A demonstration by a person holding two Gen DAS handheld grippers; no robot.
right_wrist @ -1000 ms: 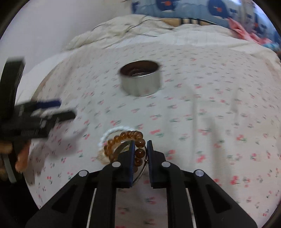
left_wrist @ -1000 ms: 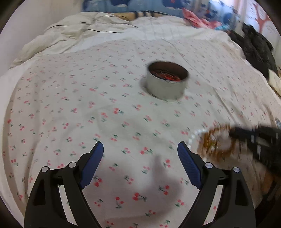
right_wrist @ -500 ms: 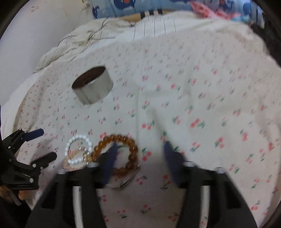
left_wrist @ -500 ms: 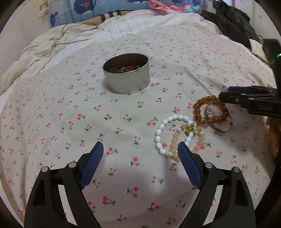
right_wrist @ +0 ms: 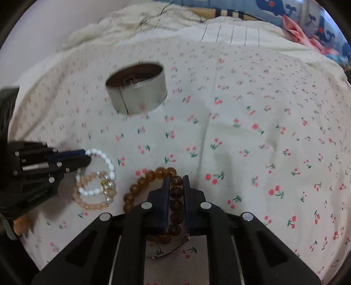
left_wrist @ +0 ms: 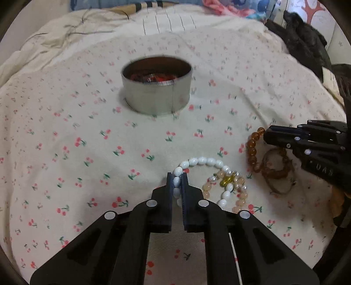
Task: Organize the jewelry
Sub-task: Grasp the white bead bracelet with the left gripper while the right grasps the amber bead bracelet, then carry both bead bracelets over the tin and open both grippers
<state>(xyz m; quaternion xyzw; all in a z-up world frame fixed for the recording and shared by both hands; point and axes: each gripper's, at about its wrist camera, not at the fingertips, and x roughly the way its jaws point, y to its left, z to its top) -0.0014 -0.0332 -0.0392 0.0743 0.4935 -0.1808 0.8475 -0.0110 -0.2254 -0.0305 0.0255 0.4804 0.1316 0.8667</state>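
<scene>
On the cherry-print sheet (left_wrist: 87,153) lie a white bead bracelet (left_wrist: 206,161), a peach bead bracelet (left_wrist: 240,193) and an amber bead bracelet (left_wrist: 251,149). My left gripper (left_wrist: 176,182) is closing its jaws, and the pads press on the white beads at the bracelet's left side; it also shows as the left gripper (right_wrist: 86,156). My right gripper (right_wrist: 176,182) is closing too, with amber bracelet (right_wrist: 153,174) beads pinched between its pads. A thin silver bangle (right_wrist: 173,252) lies under it. The round metal tin (left_wrist: 156,98) stands beyond, with red items inside.
Rumpled cream bedding (left_wrist: 65,32) lies behind the tin (right_wrist: 138,96). Dark clothes (left_wrist: 307,43) are piled at the far right. A blue patterned pillow (right_wrist: 307,17) is at the bed's head. A hand (right_wrist: 22,221) is behind the left gripper.
My left gripper moved in over the bracelets and went from wide open to shut on the white beads. My right gripper opened half a second ago and has closed again on the amber beads.
</scene>
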